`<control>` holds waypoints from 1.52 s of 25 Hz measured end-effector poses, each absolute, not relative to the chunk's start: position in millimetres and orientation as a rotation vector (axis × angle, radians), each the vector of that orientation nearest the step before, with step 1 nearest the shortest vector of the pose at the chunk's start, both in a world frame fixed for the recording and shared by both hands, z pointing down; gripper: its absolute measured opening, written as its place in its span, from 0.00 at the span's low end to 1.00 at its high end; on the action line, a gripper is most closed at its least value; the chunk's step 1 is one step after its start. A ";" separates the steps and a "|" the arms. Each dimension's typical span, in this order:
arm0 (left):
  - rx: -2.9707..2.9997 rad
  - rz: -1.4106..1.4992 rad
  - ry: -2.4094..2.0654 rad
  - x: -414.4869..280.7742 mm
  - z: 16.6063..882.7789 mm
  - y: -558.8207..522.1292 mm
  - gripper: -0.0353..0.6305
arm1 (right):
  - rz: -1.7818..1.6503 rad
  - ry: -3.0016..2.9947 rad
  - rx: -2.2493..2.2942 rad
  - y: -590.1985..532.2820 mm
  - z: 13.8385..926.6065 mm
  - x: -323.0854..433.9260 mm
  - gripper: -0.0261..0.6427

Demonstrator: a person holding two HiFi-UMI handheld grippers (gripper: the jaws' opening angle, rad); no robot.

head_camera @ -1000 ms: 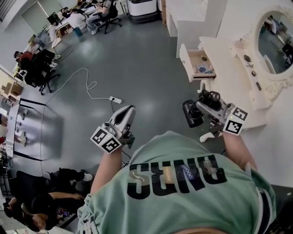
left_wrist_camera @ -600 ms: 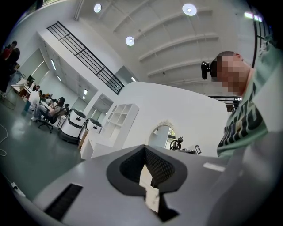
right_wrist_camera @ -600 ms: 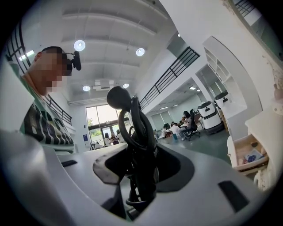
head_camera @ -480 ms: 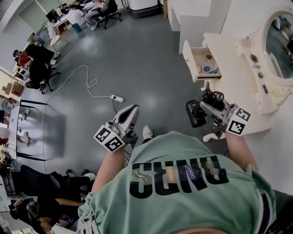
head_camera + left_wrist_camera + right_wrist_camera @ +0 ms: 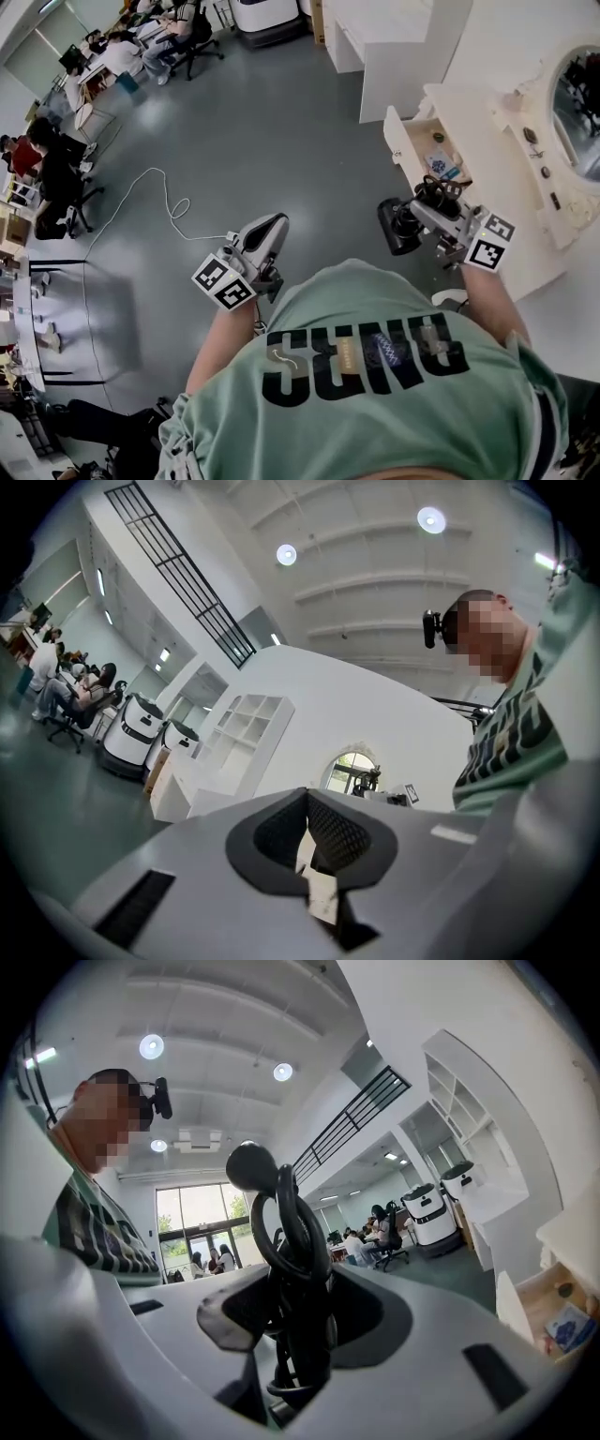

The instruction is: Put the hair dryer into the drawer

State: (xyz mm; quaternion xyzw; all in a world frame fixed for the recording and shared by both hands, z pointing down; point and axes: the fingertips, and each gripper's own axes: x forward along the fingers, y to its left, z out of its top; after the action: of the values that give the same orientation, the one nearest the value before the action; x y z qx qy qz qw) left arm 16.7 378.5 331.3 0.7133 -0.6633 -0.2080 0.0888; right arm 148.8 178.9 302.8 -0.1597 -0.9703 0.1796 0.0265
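Note:
The black hair dryer [image 5: 397,226] hangs in the air with its coiled cord [image 5: 434,191] bunched on top. My right gripper [image 5: 427,212] is shut on it, just below and left of the open white drawer [image 5: 405,157]. In the right gripper view the cord loops [image 5: 286,1232] stand between the jaws of that gripper [image 5: 286,1327], and the drawer [image 5: 555,1314] shows at the right edge with small items inside. My left gripper [image 5: 265,231] is held over the grey floor, its pads [image 5: 333,836] meeting with nothing held.
The drawer belongs to a white dressing table [image 5: 497,178] with an oval mirror [image 5: 583,112]. A white cabinet [image 5: 394,42] stands behind it. A cable with a power strip [image 5: 228,235] lies on the floor. People sit at desks [image 5: 112,56] at the far left.
Both grippers have travelled toward the dressing table with the person; the open drawer now lies closer to the right gripper. The grip on the hair dryer is unchanged.

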 end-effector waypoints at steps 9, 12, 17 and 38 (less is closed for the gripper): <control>2.183 -0.599 -1.857 -112.6 335.6 343.9 0.07 | 0.555 -3.017 -0.392 161.3 298.2 28.5 0.27; 2.154 -0.596 -1.861 -136.1 345.1 327.7 0.07 | 0.570 -2.995 -0.393 141.3 308.6 3.5 0.27; 2.089 -0.586 -1.924 -165.0 350.9 268.4 0.07 | 0.612 -2.979 -0.473 72.3 316.2 -35.6 0.27; 1.625 -0.557 -2.412 -338.2 363.2 225.0 0.07 | 0.455 -2.720 -1.113 33.3 338.0 -302.2 0.27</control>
State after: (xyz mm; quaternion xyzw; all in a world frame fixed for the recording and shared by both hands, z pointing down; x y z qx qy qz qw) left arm -338.2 225.0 363.2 0.5465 -0.8113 -0.1873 0.0898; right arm -302.2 33.3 338.0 -0.3731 -0.9114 0.1523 0.0837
